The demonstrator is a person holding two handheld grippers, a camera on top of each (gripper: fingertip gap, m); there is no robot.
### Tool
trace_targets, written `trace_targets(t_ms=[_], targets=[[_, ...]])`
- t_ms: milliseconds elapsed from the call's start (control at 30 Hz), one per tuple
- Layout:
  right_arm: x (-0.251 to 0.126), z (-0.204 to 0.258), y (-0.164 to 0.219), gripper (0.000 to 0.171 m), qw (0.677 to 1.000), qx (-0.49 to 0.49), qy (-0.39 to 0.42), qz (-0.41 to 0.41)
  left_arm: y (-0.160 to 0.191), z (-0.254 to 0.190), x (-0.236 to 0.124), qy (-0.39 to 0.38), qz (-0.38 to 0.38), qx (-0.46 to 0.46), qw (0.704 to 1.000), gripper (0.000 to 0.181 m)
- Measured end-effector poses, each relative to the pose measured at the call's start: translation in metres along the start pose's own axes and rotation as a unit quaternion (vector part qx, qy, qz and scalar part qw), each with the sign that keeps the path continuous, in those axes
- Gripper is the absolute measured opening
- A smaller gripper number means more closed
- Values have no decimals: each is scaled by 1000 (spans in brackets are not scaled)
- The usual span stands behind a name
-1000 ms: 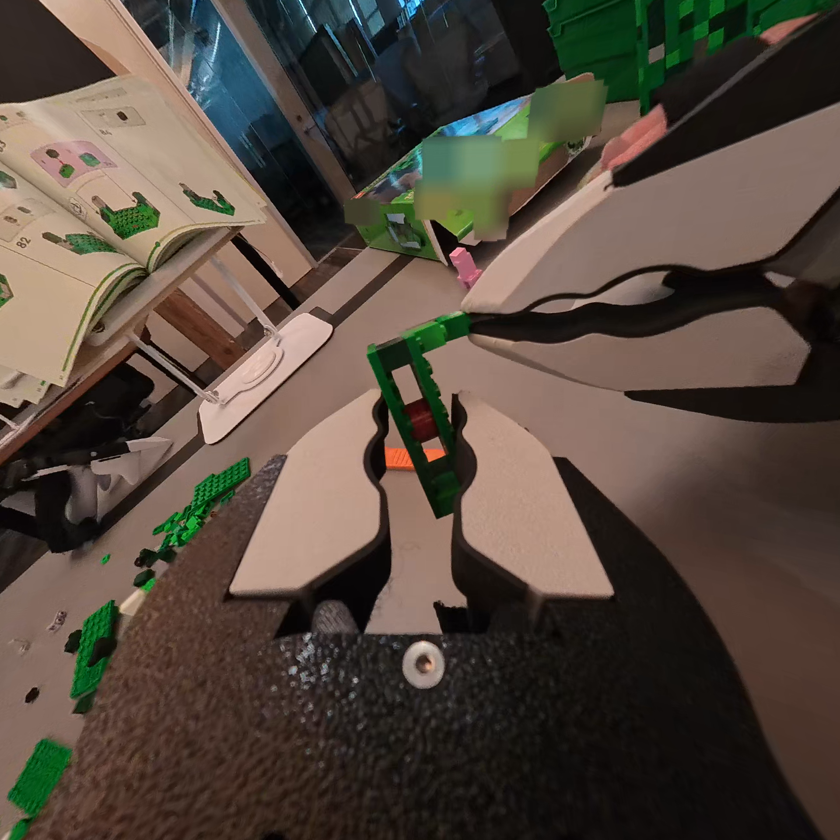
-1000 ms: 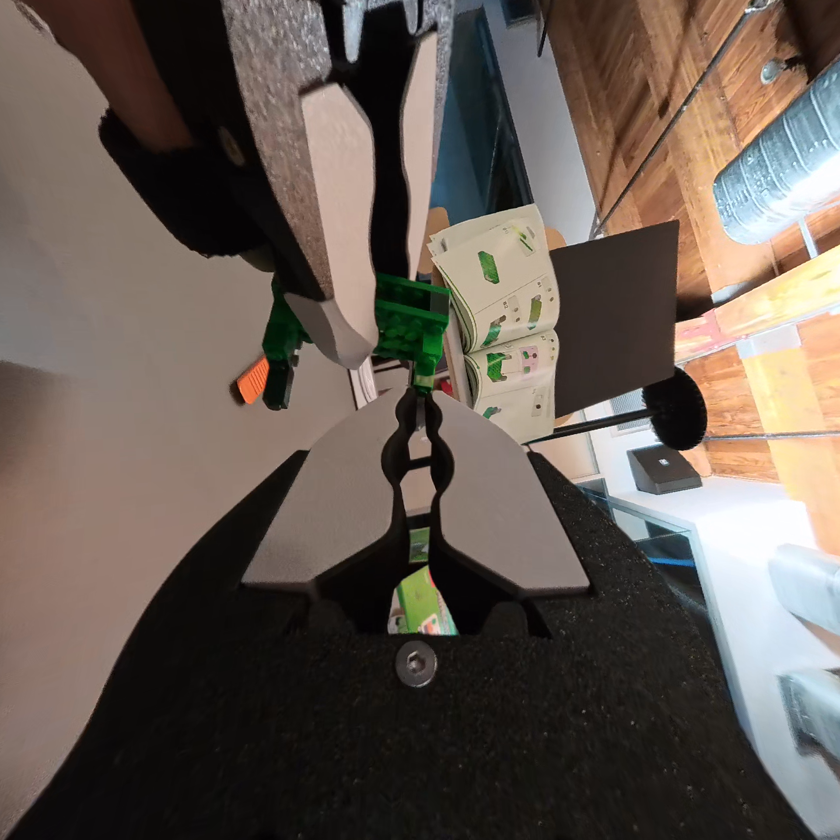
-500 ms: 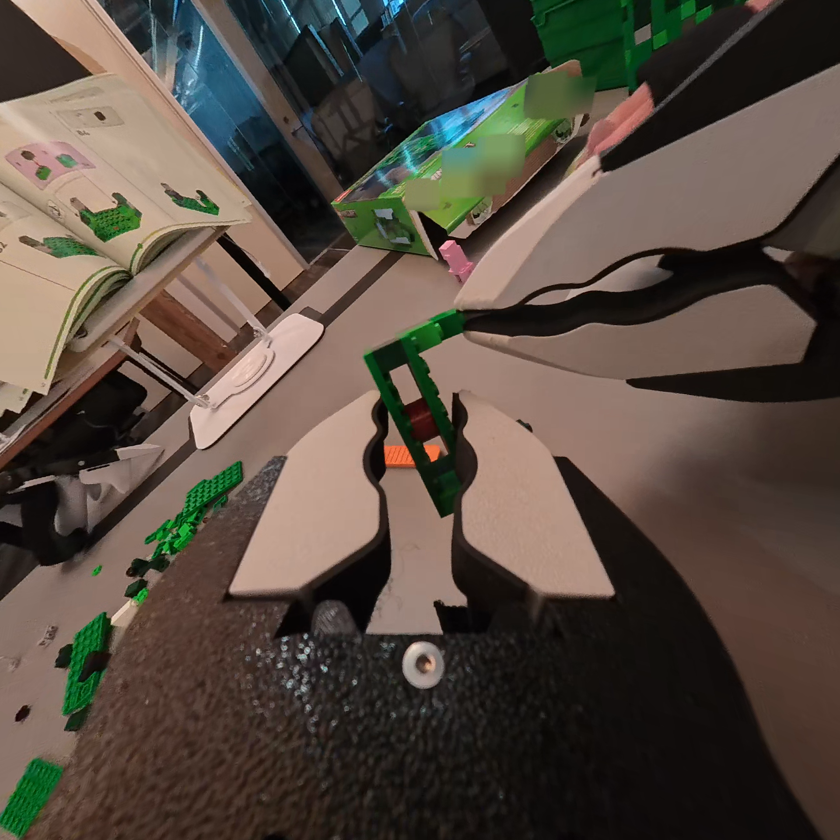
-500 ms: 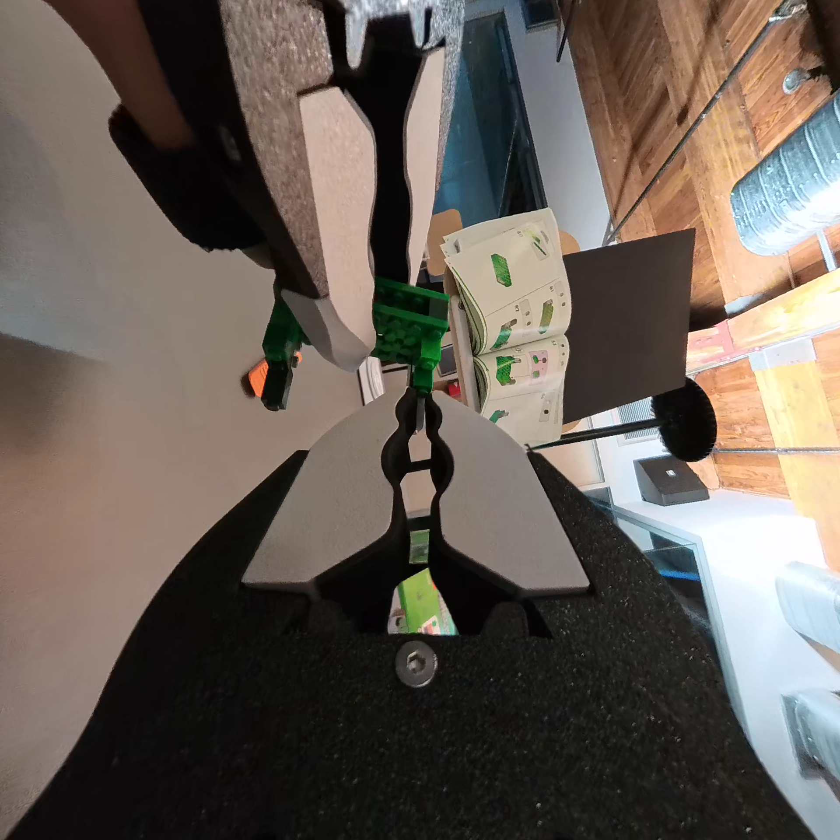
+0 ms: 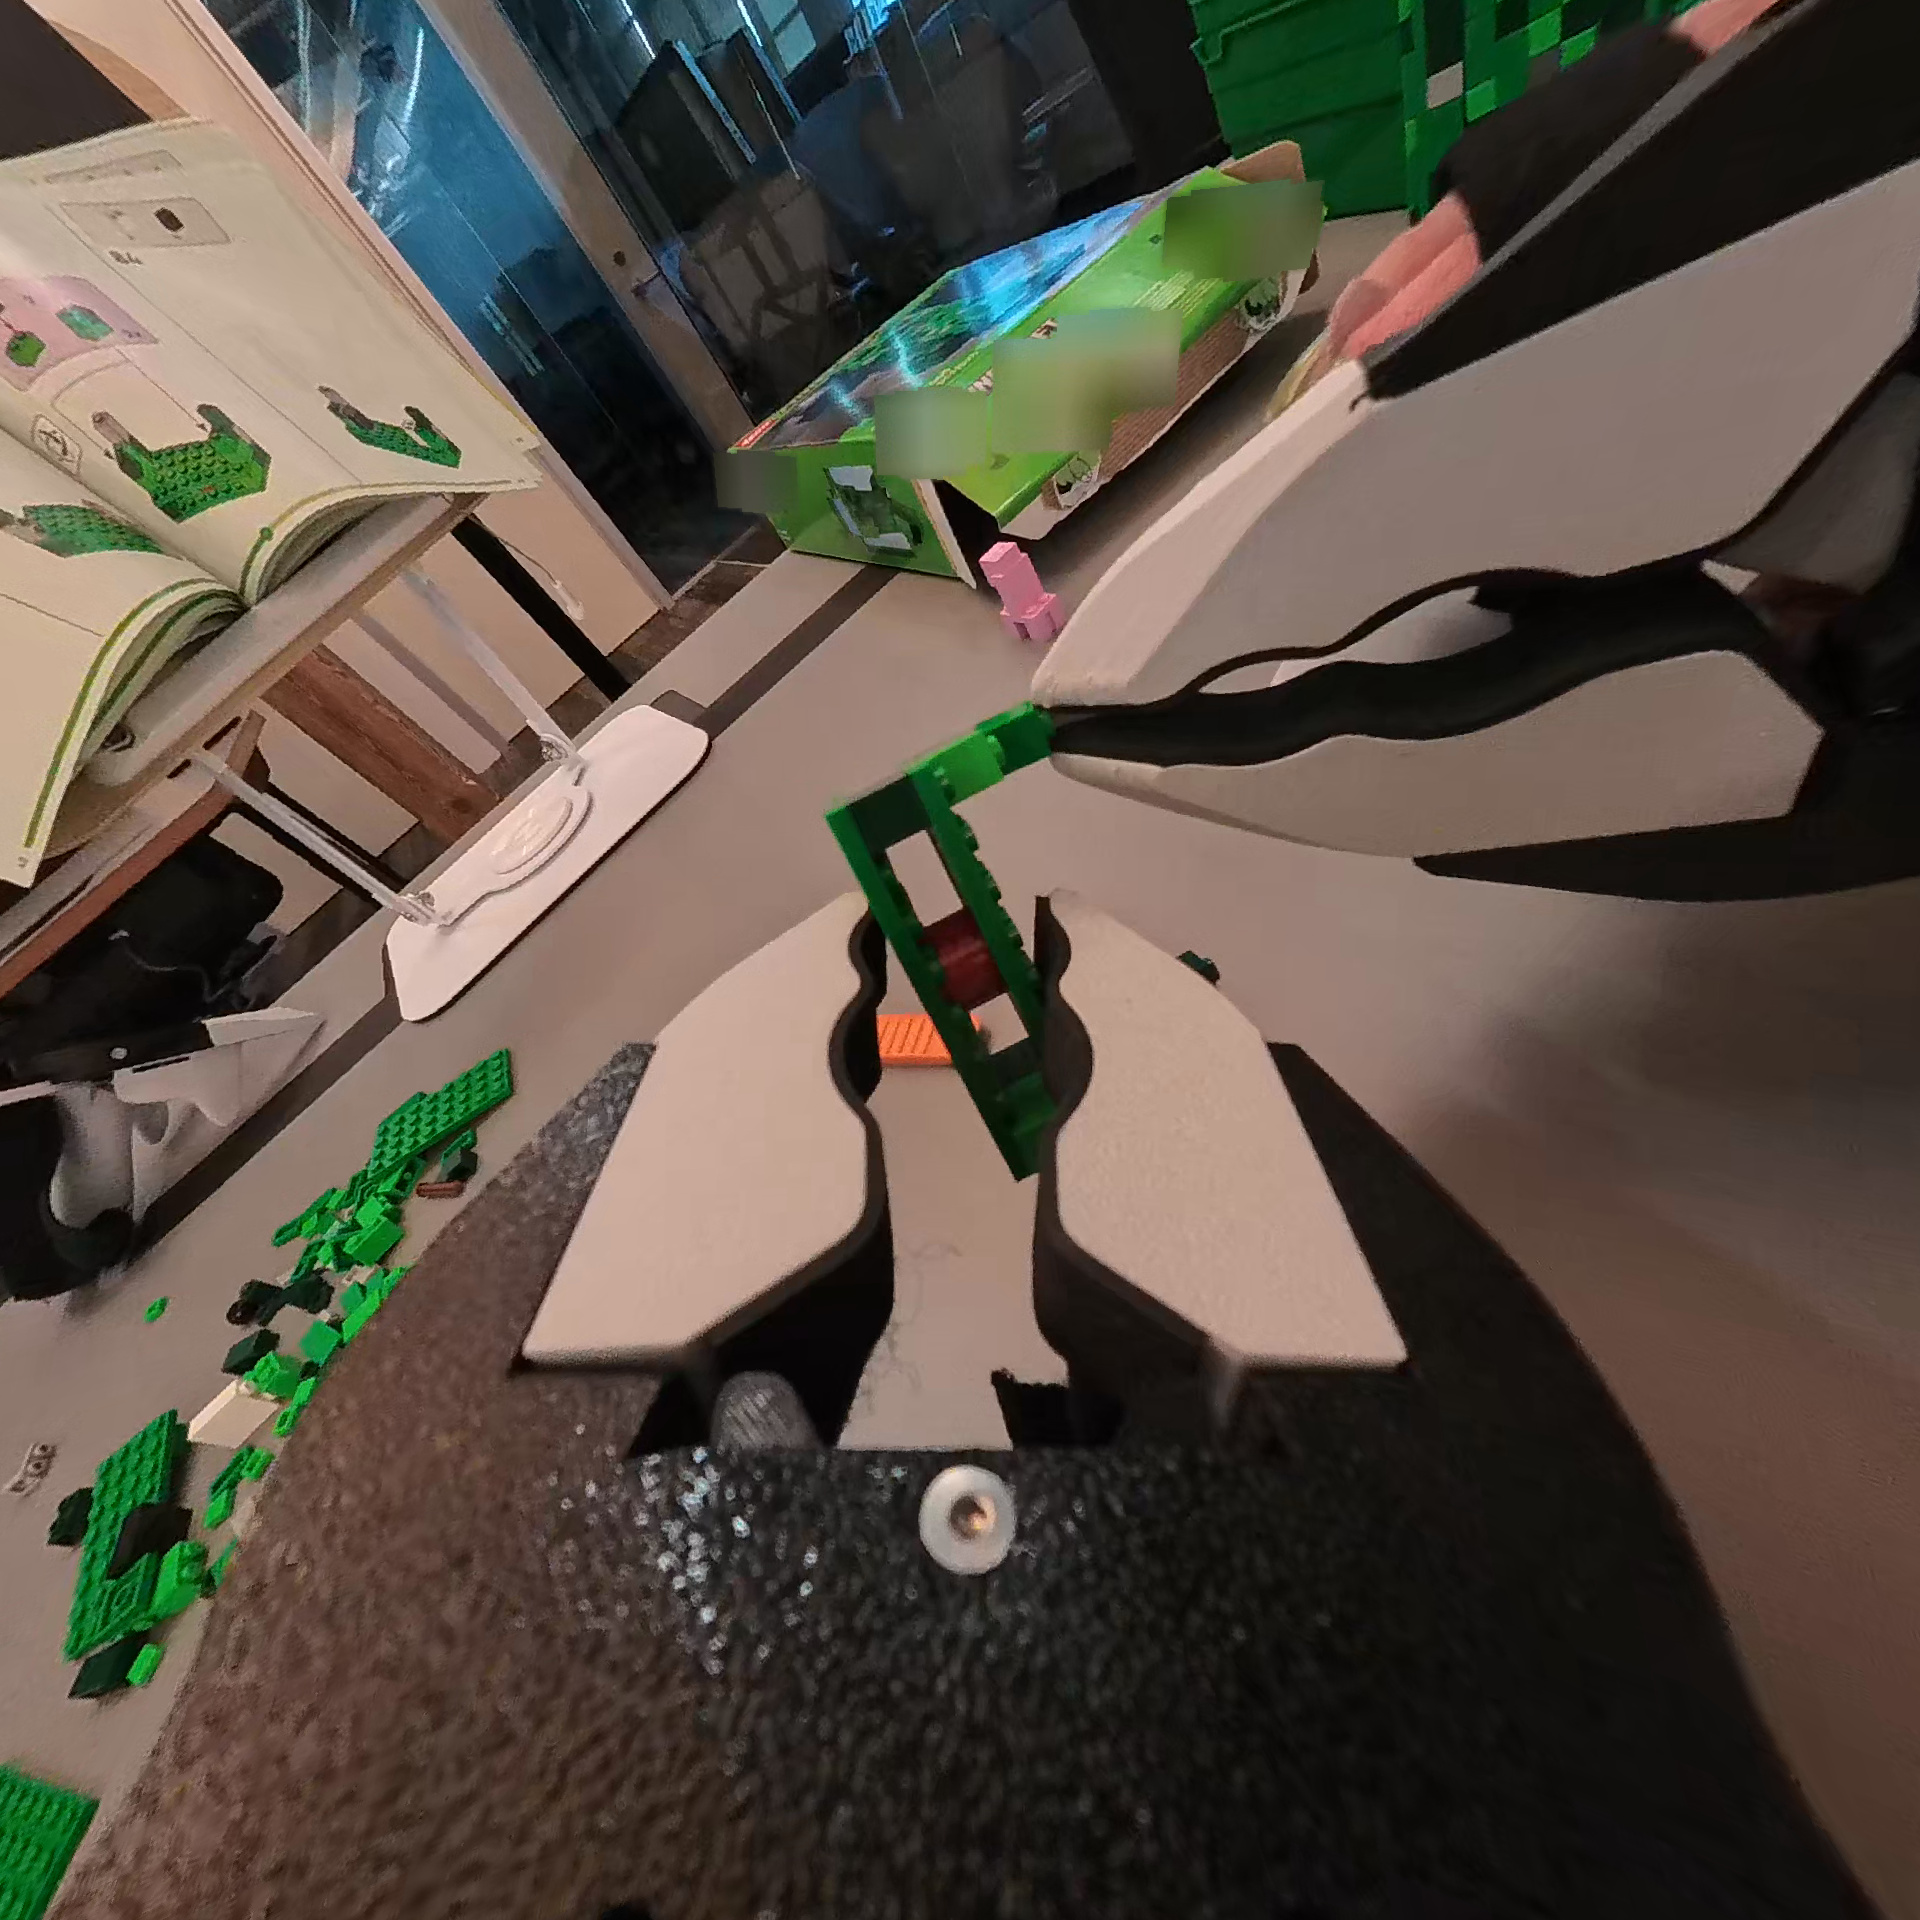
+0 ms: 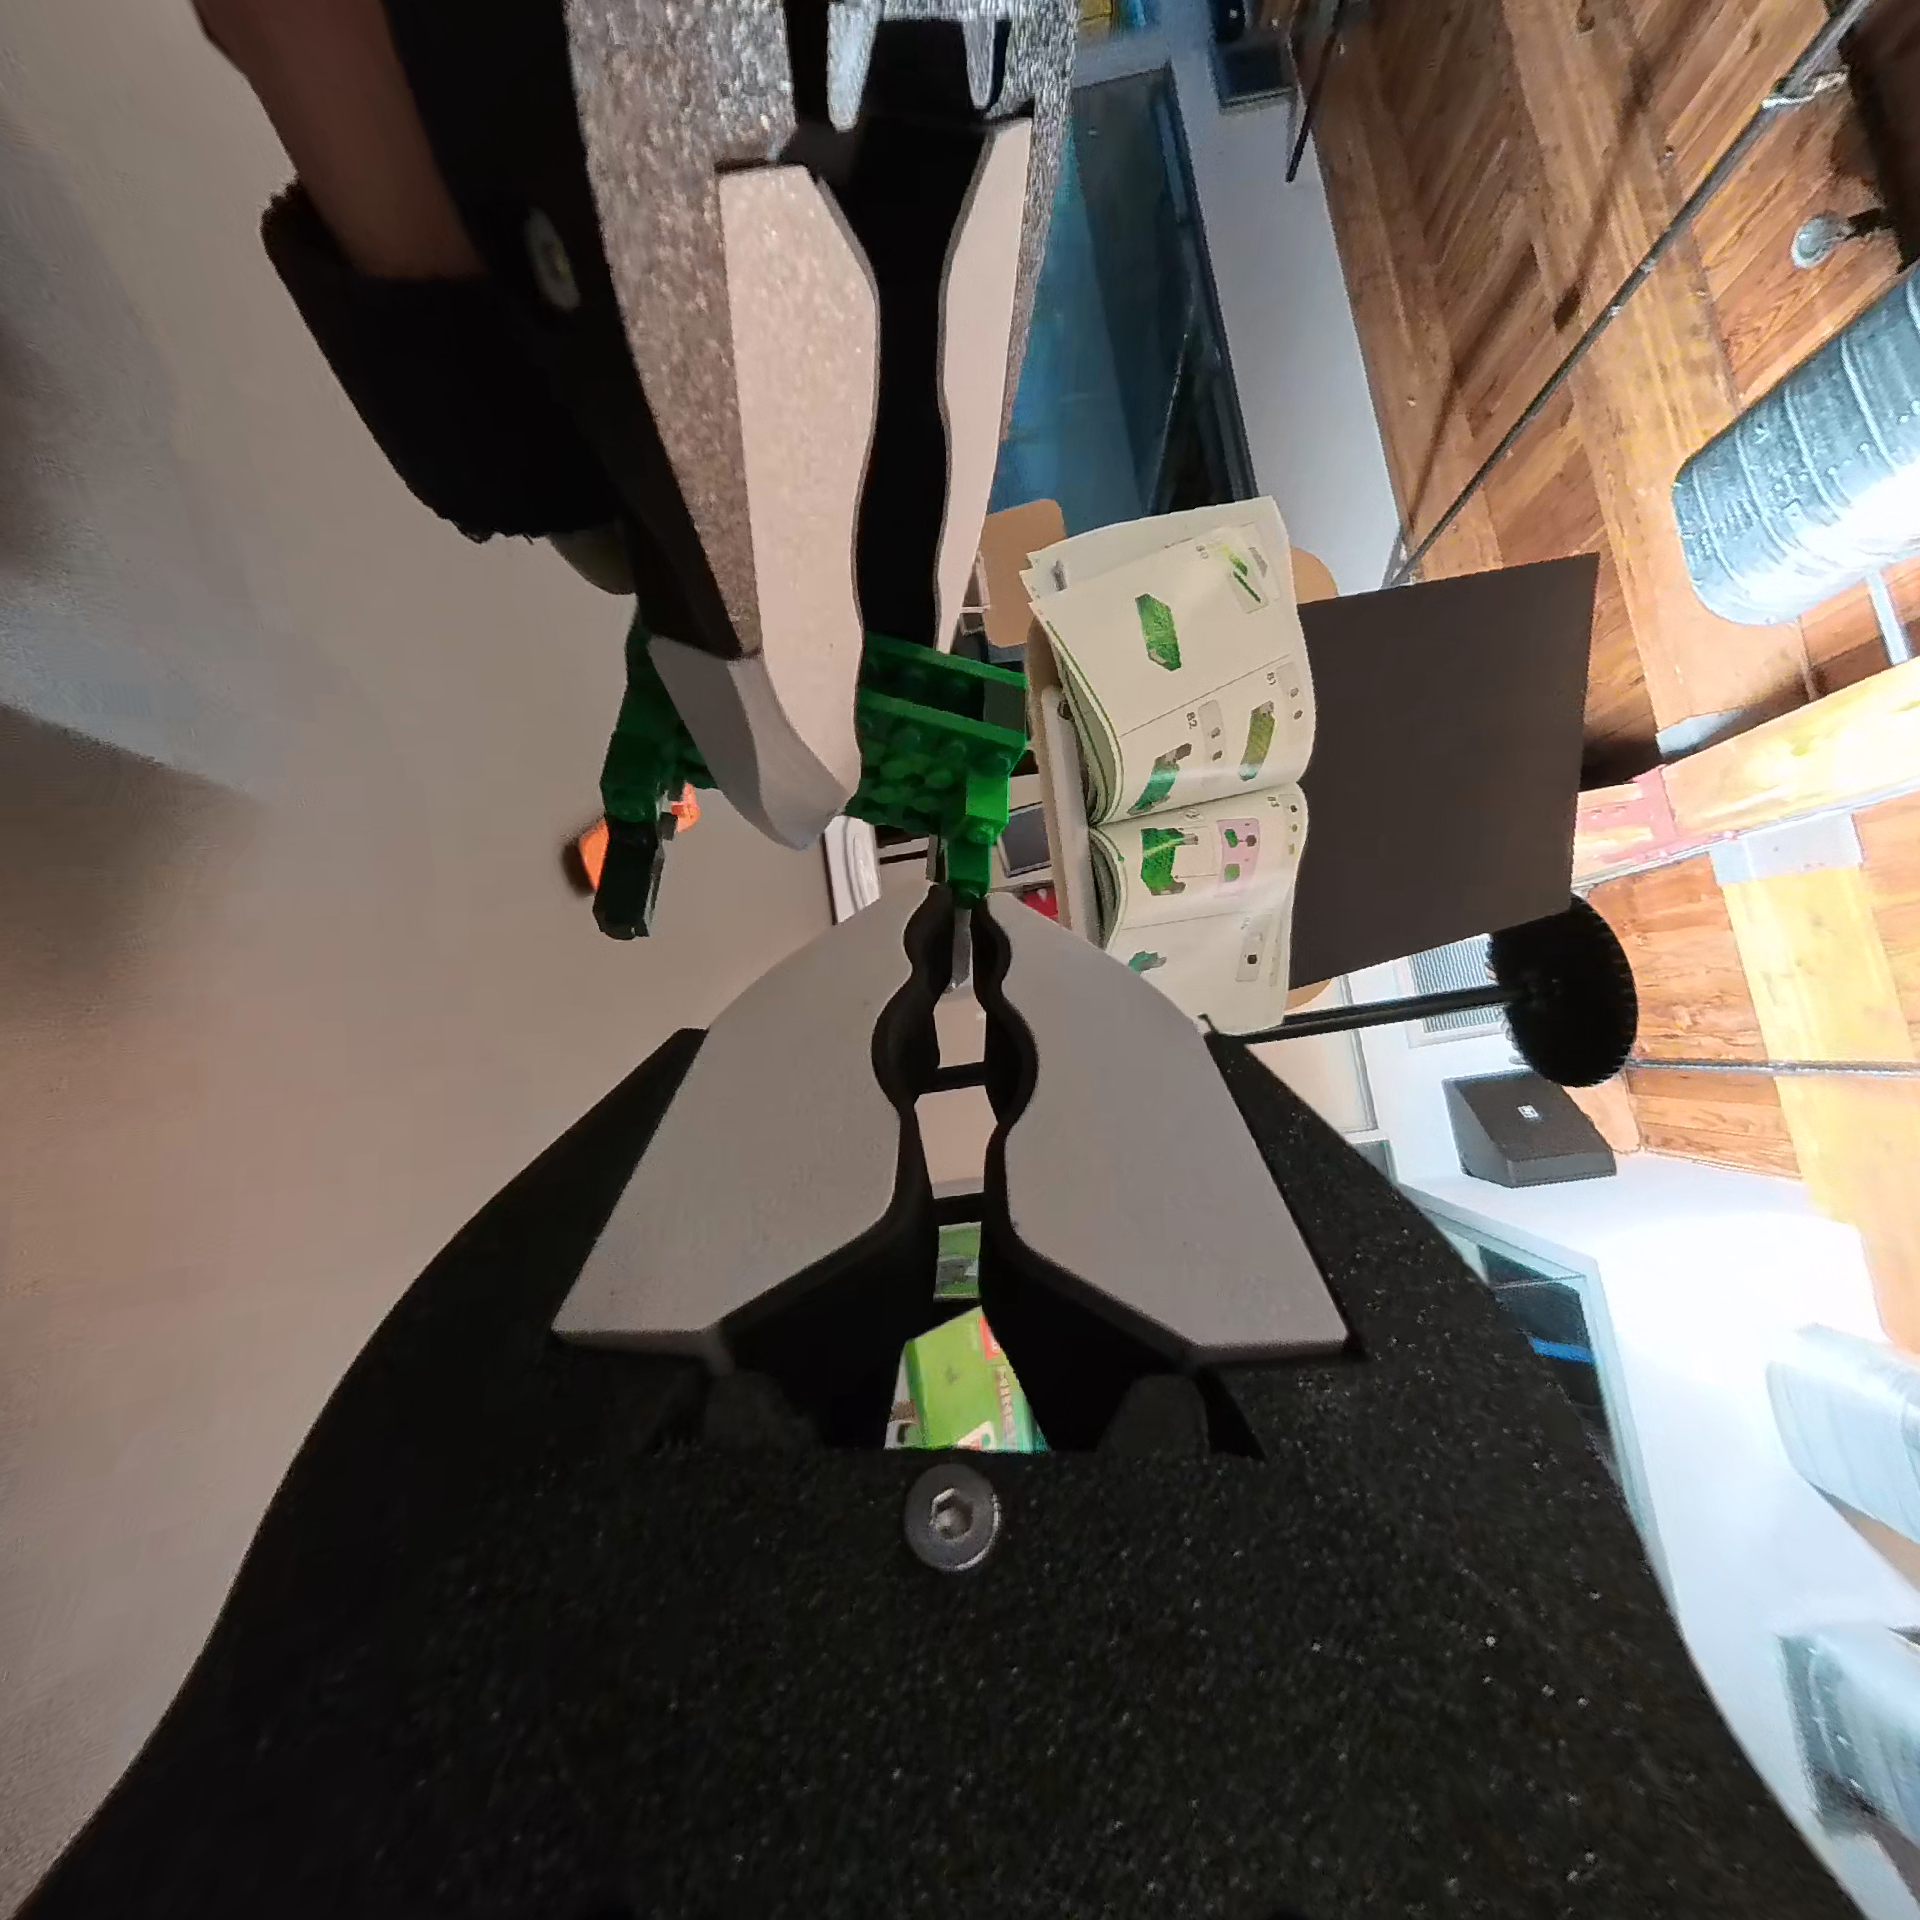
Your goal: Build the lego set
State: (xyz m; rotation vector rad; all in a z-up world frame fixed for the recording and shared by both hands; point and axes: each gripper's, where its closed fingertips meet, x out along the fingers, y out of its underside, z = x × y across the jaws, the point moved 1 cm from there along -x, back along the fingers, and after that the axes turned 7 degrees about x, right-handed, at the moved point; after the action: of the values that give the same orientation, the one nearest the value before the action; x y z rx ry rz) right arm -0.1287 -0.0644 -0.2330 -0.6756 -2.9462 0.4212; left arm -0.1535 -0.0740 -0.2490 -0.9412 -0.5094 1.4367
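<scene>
My left gripper [image 5: 956, 925] is shut on a dark green lego frame [image 5: 961, 997] with a red round part inside it, and holds it tilted above the table. My right gripper [image 5: 1049, 717] comes in from the right. It is shut on a bright green plate [image 5: 987, 743] at the frame's top corner. In the right wrist view my right gripper [image 6: 951, 904] pinches the bright green plate [image 6: 977, 821] at the fingertips. There the frame [image 6: 925, 748] sits between the left gripper's fingers [image 6: 790, 665] coming from above.
An orange piece [image 5: 914, 1039] lies on the table under the frame. Loose green pieces [image 5: 343, 1226] lie at the left. An open instruction booklet [image 5: 156, 416] rests on a stand with a white base [image 5: 551, 852]. A green lego box [image 5: 1039, 395] and a pink figure [image 5: 1023, 592] are farther back. Less than 4 cm separates the two grippers' tips.
Both grippers keep their hold on the joined pieces. The pair has shifted slightly as a whole, so the background has slid a little in both views.
</scene>
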Motion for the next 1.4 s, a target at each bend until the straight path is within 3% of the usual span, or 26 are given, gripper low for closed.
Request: trace_targets(t_ms=[567, 800, 933, 1033, 1400], targets=[[9, 12, 4, 5, 998, 38, -41, 7, 13, 0, 9, 18, 40, -26, 999, 25], [5, 21, -6, 30, 990, 89, -109, -31, 18, -3, 8, 93, 44, 5, 995, 24], [-7, 28, -18, 54, 943, 214, -240, -84, 18, -20, -2, 220, 17, 93, 971, 24], [-20, 37, -24, 58, 892, 277, -339, -107, 18, -30, -11, 285, 6, 147, 947, 24], [-33, 49, -30, 53, 824, 337, -443, -105, 17, -53, -31, 400, 10, 199, 894, 22]])
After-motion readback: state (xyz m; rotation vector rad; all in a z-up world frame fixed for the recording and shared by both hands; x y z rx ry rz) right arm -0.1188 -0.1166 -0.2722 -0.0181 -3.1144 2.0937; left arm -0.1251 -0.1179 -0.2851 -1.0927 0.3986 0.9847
